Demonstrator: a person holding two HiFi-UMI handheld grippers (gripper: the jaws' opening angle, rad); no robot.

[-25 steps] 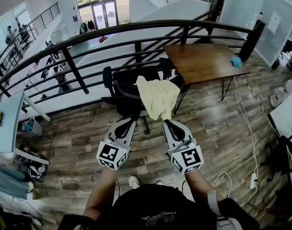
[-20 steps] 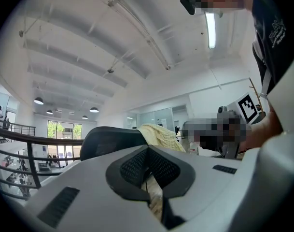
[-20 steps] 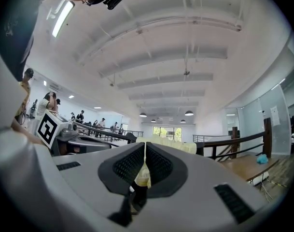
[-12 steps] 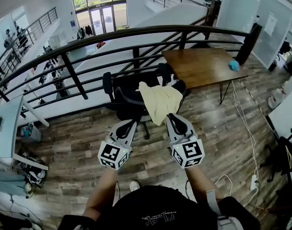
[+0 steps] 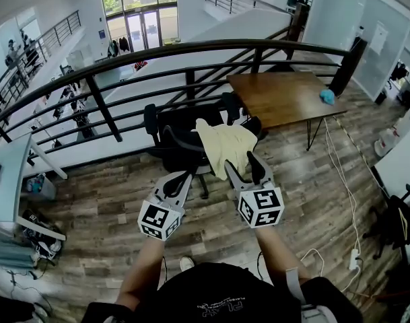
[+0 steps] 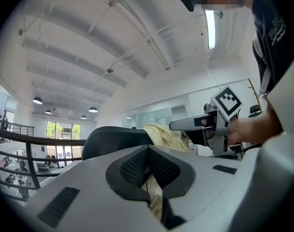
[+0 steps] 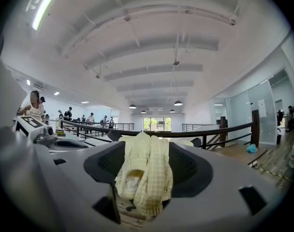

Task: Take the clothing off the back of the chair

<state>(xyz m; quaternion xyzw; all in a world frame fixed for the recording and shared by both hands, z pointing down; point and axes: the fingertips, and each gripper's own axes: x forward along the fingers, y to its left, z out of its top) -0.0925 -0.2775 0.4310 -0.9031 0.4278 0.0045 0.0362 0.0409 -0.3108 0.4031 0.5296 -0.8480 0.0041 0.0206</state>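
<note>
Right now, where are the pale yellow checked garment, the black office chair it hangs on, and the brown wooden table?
Pale yellow checked garment (image 5: 225, 147): head view, middle of the draped cloth.
Black office chair (image 5: 178, 136): head view, dark body left of the garment.
Brown wooden table (image 5: 285, 96): head view, bare tabletop.

nothing readable; the print on the person's shirt (image 5: 221, 307) is too small.

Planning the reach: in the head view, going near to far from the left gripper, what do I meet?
Left gripper → black chair → black railing → glass doors.
</note>
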